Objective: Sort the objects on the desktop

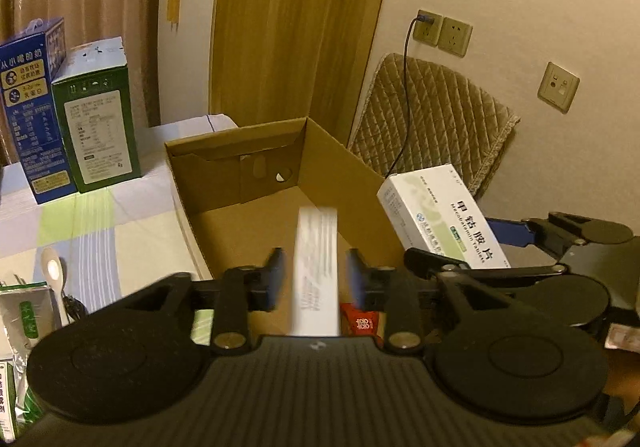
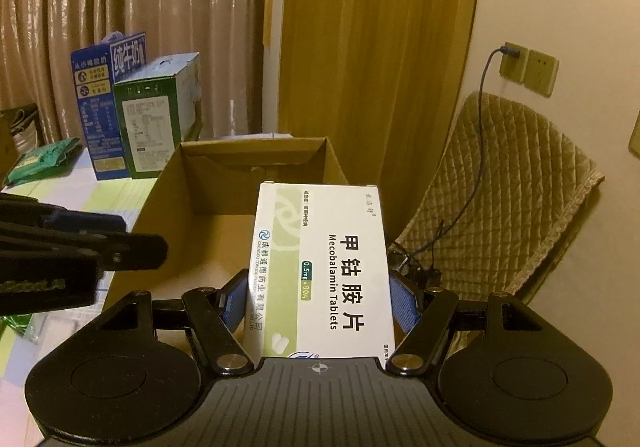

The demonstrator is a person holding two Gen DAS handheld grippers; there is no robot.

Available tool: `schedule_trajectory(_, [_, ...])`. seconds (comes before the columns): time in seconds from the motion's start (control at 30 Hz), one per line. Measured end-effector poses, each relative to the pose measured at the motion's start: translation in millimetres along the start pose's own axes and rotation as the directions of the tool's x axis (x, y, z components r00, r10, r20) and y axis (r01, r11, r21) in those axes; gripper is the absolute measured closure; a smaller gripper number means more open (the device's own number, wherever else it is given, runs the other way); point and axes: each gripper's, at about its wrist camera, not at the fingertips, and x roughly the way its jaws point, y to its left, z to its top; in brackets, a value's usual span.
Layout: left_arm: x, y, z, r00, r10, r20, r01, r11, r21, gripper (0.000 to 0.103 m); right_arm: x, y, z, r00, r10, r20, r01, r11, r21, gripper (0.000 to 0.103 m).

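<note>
Pinching a white tablet box (image 2: 324,271) between its blue pads, the right gripper (image 2: 320,299) fills the lower centre, over the cardboard box (image 2: 168,191). In the left wrist view the left gripper (image 1: 316,279) stands slightly spread, pads clear of a blurred white packet (image 1: 316,271); milk cartons (image 1: 68,107) stand upper left.

I count two medicine boxes (image 2: 324,267) (image 1: 316,271), one cardboard box (image 1: 224,145), two milk cartons (image 1: 28,115) (image 1: 100,115), one spoon (image 1: 54,279), and two grippers (image 1: 316,279) (image 2: 320,301).
</note>
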Motion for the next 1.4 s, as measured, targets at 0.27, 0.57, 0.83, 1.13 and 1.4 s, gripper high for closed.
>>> schedule_trajectory(0.27, [-12, 16, -1, 0.999, 0.043, 0.025, -0.043, 0.999, -0.006, 0.07, 4, 7, 3, 1.0, 0.019, -0.003, -0.019, 1.0, -0.009, 0.035])
schedule_trajectory(0.57, [-19, 34, -7, 0.997, 0.069, 0.022, -0.068, 0.997, -0.033, 0.07, 12, 13, 17, 0.992, 0.123, 0.017, -0.123, 0.992, 0.0, 0.035])
schedule_trajectory(0.83, [-25, 44, -14, 0.996, 0.083, 0.018, -0.083, 0.996, -0.03, 0.063, 9, 16, 19, 0.993, 0.113, 0.025, -0.113, 0.994, -0.001, 0.029])
schedule_trajectory(1.13, [-41, 58, -22, 0.994, 0.104, 0.03, -0.104, 0.994, -0.019, 0.051, -14, 26, 17, 0.992, 0.121, 0.035, -0.121, 0.993, -0.007, 0.027])
schedule_trajectory(1.4, [-65, 76, -32, 0.988, 0.147, 0.05, -0.146, 0.989, -0.019, 0.031, -36, 57, 20, 0.984, 0.171, 0.057, -0.169, 0.985, -0.044, 0.02])
